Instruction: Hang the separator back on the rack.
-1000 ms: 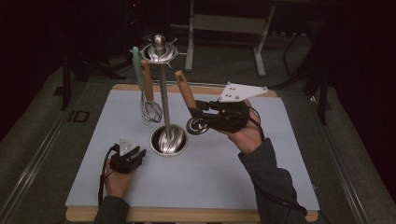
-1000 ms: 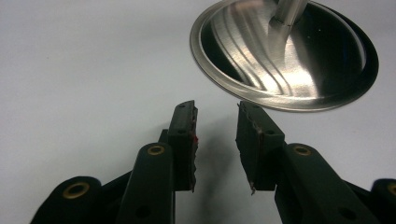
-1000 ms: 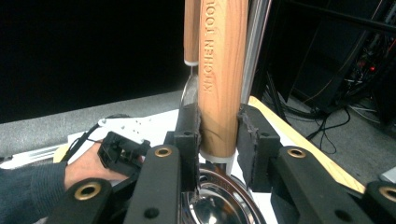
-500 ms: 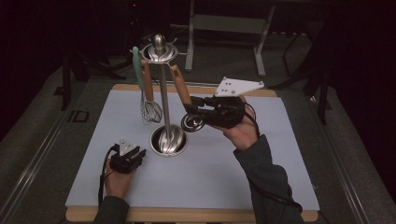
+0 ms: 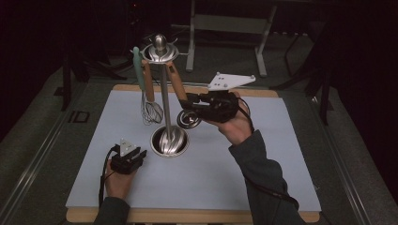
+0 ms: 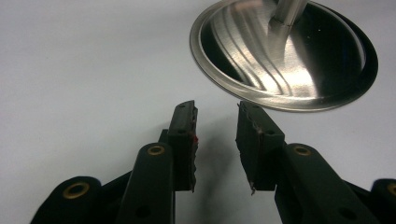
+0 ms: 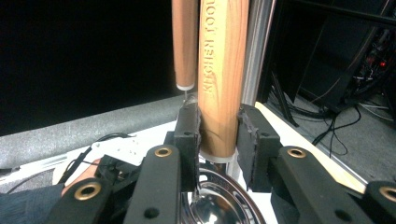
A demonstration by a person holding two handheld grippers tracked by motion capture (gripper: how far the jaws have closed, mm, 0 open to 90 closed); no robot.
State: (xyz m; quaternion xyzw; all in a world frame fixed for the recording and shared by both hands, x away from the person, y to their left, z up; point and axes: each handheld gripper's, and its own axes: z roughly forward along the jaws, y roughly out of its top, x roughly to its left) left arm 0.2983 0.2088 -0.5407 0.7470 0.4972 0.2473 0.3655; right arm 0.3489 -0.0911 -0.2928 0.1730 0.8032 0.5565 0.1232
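- Gripping the ladle's point(image 5: 188, 119) wooden handle point(image 7: 222, 79), my right gripper point(image 5: 187, 104) has both pads pressed on it, near the mat's point(image 5: 281, 187) far edge.
- Ladle hangs tilted from the stand point(image 5: 163, 93), its bowl just beside the base point(image 6: 285, 56).
- Whisk point(image 5: 149, 101) hangs on the stand's other side.
- My left gripper point(image 6: 215, 140) rests near the front-left corner, jaws apart, holding nothing.

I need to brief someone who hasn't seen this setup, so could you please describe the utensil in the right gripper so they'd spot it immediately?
Start at the tall steel utensil stand on the pale mat. Three utensils are at its top: a mint-handled one, a wire whisk, and a wood-handled ladle slanting right. The ladle is the one clamped by the right gripper, its round shiny bowl low beside the stand's base.
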